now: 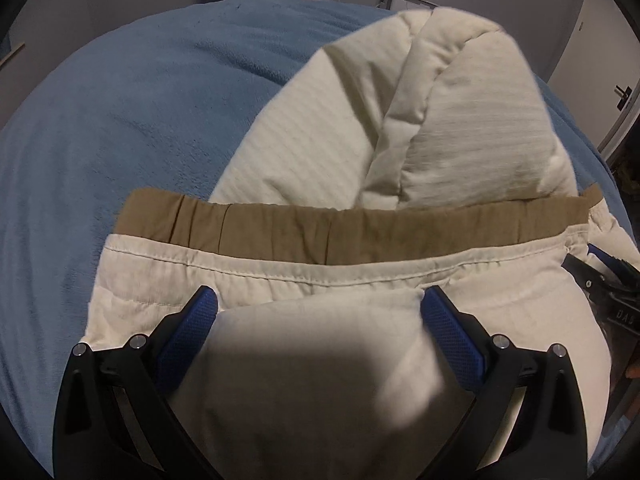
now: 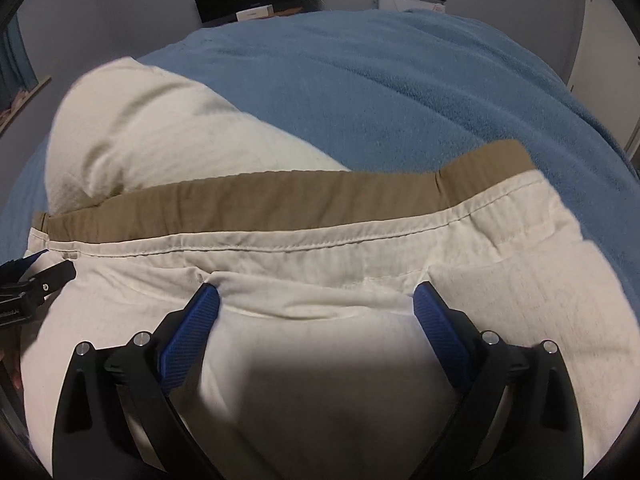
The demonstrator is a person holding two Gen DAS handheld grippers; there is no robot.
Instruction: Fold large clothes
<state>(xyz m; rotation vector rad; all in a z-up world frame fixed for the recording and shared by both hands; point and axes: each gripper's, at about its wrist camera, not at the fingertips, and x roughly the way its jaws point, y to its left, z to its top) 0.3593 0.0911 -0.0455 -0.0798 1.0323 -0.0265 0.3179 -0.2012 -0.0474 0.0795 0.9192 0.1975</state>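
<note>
While both of my grippers point down over the near end of the cream padded garment, I read it as lying on the blue bed cover, its tan band running crosswise, side to side in both wrist views, just beyond the fingertips. Past that band, more cream padding stretches away over the bed, to the right in the left wrist view and to the left in the right wrist view, so it sits between the two hands. My left gripper has its jaws spread wide, and a puffy fold of cream cloth bulges up between the blue pads, brushing them, but I cannot say it is pinched. My right gripper also stands with its jaws spread, cloth lying between the pads without being clamped. Each gripper shows at the edge of the other's view, so the two hands work side by side along the near edge, the left toward one end of the band and the right toward the other. I judge that the coming move turns on this: the band's long axis lies across my reach, the fold line should run parallel to it, and neither hand is clearly nearer.
</note>
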